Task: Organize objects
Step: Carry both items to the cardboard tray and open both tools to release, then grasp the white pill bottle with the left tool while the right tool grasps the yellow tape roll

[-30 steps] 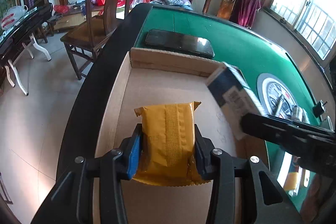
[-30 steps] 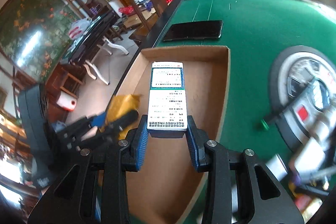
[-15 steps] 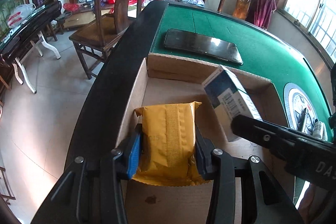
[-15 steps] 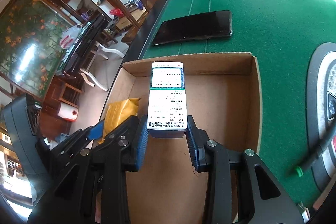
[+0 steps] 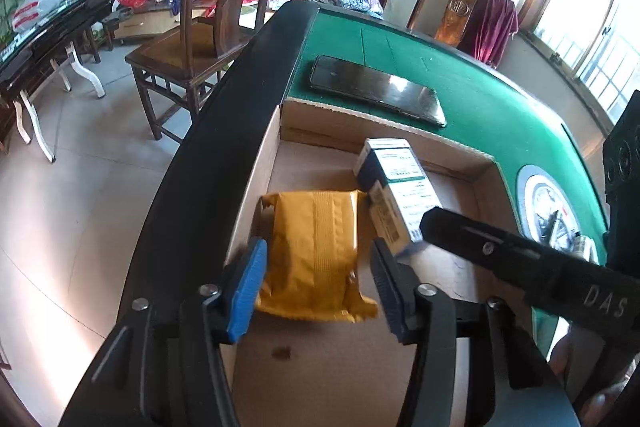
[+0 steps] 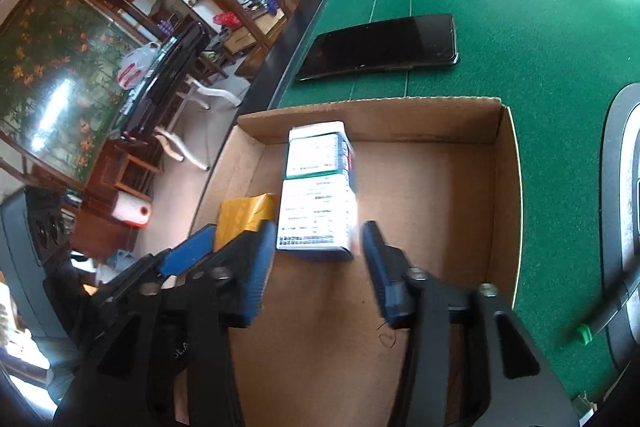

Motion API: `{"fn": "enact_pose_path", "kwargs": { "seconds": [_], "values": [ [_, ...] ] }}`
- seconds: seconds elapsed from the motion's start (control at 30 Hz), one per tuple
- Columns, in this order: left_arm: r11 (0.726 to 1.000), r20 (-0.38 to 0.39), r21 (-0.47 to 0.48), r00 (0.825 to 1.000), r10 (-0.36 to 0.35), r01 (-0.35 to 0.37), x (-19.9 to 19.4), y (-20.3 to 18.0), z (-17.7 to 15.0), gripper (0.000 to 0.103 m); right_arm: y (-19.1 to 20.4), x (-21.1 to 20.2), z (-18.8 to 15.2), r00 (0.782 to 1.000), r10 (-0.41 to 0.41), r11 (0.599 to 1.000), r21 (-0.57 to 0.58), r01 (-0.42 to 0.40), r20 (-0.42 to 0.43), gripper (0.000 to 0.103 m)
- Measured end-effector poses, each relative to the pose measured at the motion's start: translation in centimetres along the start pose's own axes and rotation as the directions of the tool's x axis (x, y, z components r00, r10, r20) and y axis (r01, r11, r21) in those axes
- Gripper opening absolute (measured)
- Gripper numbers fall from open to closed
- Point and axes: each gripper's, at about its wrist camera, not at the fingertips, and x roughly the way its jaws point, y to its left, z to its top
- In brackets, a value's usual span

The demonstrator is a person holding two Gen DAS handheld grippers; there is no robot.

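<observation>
Green felt covers the table, whose black padded rim runs along its left edge, and an open cardboard box sits at that edge. Inside the box, against its left wall, lies a yellow foil packet; the left gripper straddles it, its jaws having just been opening, and both pads now stand clear of the packet's sides. Just right of the packet, touching it or nearly so, a white and dark blue carton with printed text lies lengthwise on the box floor, its far end near the back wall. The right gripper has likewise just been opening and its blue pads sit apart from the carton's near end, with the carton between them. Beyond the box's back wall a black smartphone lies flat on the felt. Off the table's left edge stand a dark wooden chair and a black keyboard on white legs
</observation>
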Motion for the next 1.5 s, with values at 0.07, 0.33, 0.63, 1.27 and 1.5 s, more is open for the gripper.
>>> {"fn": "enact_pose_path", "kwargs": {
  "seconds": [0.07, 0.33, 0.63, 1.27, 1.5],
  "values": [
    [1.000, 0.004, 0.002, 1.000, -0.002, 0.002, -0.6, 0.1, -0.7, 0.059, 0.1, -0.9, -0.1, 1.000, 0.013, 1.000, -0.011, -0.013, 0.005, 0.053],
    [1.000, -0.004, 0.021, 1.000, 0.019, -0.019, -2.1, 0.1, -4.0, 0.059, -2.0, -7.2, -2.8, 0.995, 0.101, 0.995, -0.008, -0.101, 0.015, 0.053],
    [0.999, 0.073, 0.043, 0.997, 0.022, -0.025, -6.2, -0.6, -6.9, 0.059, -7.8, -11.2, -7.1, 1.000, 0.014, 0.998, -0.058, -0.015, -0.007, 0.053],
    [0.839, -0.025, 0.499, 0.971, -0.238, 0.218, -10.4, -16.2, -16.2, 0.069, -12.3, -19.6, -17.9, 0.975, -0.219, 0.901, -0.389, 0.195, -0.019, 0.052],
    [0.922, -0.128, 0.313, 0.972, -0.197, 0.228, -7.0, -18.6, -16.0, 0.070, -17.1, -24.6, -22.2, 0.995, -0.025, 0.982, -0.183, 0.042, 0.095, 0.052]
  ]
}}
